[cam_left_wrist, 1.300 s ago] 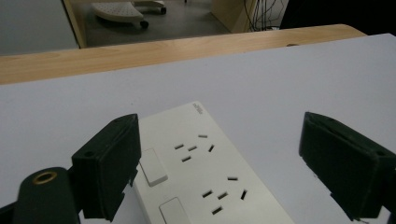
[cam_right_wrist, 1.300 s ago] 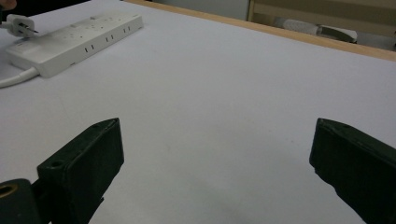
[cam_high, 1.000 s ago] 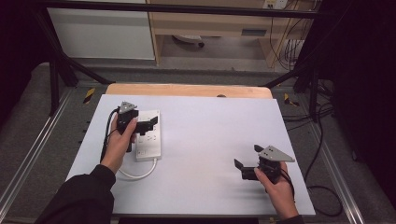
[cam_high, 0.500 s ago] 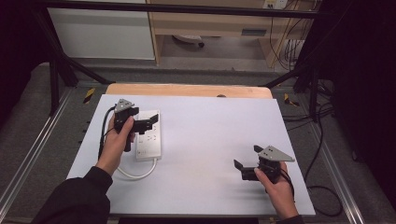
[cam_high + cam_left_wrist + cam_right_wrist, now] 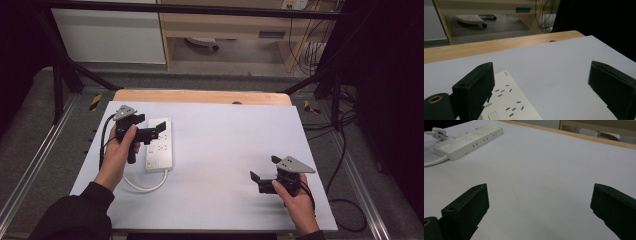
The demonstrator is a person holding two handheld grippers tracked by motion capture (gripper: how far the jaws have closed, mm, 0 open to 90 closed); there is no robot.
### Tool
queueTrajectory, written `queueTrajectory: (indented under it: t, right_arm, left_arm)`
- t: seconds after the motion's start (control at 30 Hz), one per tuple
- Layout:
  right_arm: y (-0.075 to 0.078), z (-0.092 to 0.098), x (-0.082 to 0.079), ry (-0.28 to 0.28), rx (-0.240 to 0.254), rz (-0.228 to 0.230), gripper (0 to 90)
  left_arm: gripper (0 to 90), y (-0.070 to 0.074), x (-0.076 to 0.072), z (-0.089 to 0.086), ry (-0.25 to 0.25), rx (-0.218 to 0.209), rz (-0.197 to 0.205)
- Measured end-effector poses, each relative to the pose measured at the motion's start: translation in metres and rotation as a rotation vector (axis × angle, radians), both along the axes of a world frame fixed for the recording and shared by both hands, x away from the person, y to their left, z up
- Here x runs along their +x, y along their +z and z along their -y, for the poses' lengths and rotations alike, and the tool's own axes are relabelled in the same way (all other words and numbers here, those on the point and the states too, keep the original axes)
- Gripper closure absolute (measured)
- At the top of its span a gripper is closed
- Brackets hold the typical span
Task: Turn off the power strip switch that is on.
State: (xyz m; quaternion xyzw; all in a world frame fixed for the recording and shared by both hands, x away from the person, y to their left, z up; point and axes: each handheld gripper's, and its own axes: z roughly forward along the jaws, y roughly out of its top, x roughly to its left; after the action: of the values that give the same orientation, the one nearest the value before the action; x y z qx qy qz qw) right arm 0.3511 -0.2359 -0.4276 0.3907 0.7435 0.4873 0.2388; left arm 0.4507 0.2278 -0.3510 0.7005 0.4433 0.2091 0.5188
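The left gripper (image 5: 159,129) held its jaws spread just above the far end of the power strip (image 5: 160,150), whose long axis ran 12 to 6 o'clock. The right gripper (image 5: 263,173), jaws also spread, stood well apart at 4 o'clock. Bare table (image 5: 225,140) lay between them.

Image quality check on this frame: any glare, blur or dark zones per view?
High view: white table evenly lit, no glare; room edges fall to black; power strip reads clearly. Left gripper view: near jaws soft, strip's socket slots sharp, dark upper right corner. Right gripper view: jaws blurred, power strip a bit soft; faint shadow under the jaws.
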Motion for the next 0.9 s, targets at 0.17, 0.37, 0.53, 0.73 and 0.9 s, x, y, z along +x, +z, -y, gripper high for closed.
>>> queueTrajectory:
  t: [0.17,0.37,0.53,0.73,0.9]
  right_arm:
    - [0.000,0.000,0.000,-0.001,0.000,-0.002,2.3]
    - [0.000,0.000,0.000,-0.002,-0.005,0.000,2.3]
    - [0.000,-0.001,0.000,-0.004,-0.005,0.001,2.4]
    - [0.000,-0.001,0.000,0.002,-0.011,0.003,2.4]
    - [0.000,-0.001,0.000,0.002,-0.010,0.003,2.5]
  left_arm:
    - [5.7,0.004,-0.006,-0.002,-0.011,-0.003,0.001]
    - [5.7,0.010,-0.013,-0.005,-0.018,0.001,0.013]
    - [5.7,0.014,-0.022,-0.011,-0.020,-0.004,0.022]
    - [5.7,0.013,-0.033,-0.019,-0.010,-0.011,0.026]
    - [5.6,0.009,-0.045,-0.026,-0.004,-0.006,0.030]
